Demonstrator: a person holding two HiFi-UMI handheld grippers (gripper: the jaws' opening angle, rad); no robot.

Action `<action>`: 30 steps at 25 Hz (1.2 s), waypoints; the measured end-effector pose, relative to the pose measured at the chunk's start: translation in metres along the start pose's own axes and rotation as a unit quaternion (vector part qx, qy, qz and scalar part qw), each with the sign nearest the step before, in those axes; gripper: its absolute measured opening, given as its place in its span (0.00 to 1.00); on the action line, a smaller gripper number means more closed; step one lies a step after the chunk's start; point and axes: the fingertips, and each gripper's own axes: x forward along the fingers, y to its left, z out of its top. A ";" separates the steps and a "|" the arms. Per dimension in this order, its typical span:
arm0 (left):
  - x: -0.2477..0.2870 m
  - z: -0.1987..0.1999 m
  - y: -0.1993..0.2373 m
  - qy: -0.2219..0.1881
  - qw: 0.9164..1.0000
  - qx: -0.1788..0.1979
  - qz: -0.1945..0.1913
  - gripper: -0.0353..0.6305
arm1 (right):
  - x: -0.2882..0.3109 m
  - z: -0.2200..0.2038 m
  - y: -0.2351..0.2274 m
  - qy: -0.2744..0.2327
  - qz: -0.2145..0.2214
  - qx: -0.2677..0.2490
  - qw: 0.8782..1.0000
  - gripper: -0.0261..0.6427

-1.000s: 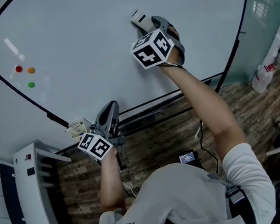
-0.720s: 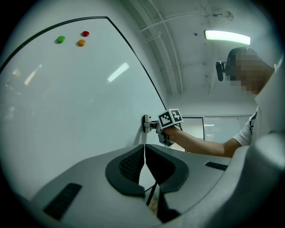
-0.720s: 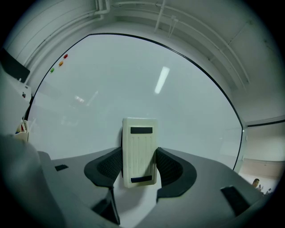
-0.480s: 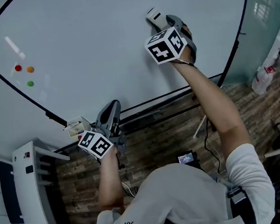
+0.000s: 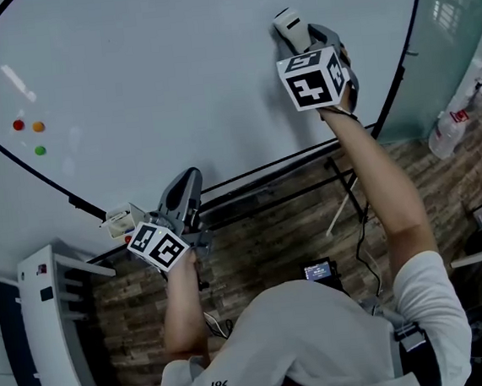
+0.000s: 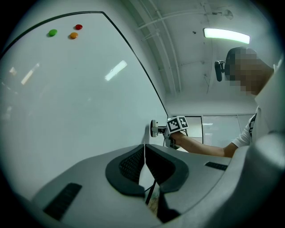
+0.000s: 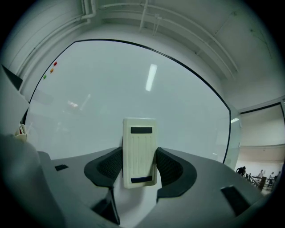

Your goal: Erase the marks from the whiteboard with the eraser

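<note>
Whiteboard (image 5: pixel 170 76): large, black-framed, upright, with no written marks to be made out on it in any view. Two grippers: right gripper (image 7: pixel 139 168) raised toward the board's right side, jaws clamped on the task's tool. Left gripper (image 6: pixel 144 164) is low by the bottom edge, jaws pressed together on nothing. Eraser (image 5: pixel 289 22): cream block, face against the board, so wiping is judged in hand and the next move calls for a flat, pressed sweep over any remaining marks; three small coloured magnets (image 5: pixel 39 127) sit far left.
</note>
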 end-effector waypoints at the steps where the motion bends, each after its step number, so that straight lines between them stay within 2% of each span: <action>1: 0.003 -0.001 -0.002 0.001 1.000 0.001 -0.001 0.06 | -0.004 0.000 -0.002 -0.004 0.004 0.002 1.000 0.42; 9: 0.036 -0.013 -0.027 0.008 1.000 0.008 -0.022 0.06 | -0.028 -0.015 -0.008 -0.035 0.040 0.030 0.998 0.42; 15: 0.057 -0.024 -0.050 -0.001 0.999 0.005 -0.033 0.06 | -0.050 -0.032 -0.020 -0.055 0.070 0.057 0.994 0.42; 22: 0.065 -0.037 -0.067 -0.007 1.000 0.006 -0.023 0.06 | -0.060 -0.055 -0.021 -0.064 0.103 0.073 0.990 0.42; 30: 0.043 -0.058 -0.078 -0.009 1.000 -0.002 0.000 0.06 | -0.077 -0.092 -0.008 -0.056 0.137 0.105 0.983 0.42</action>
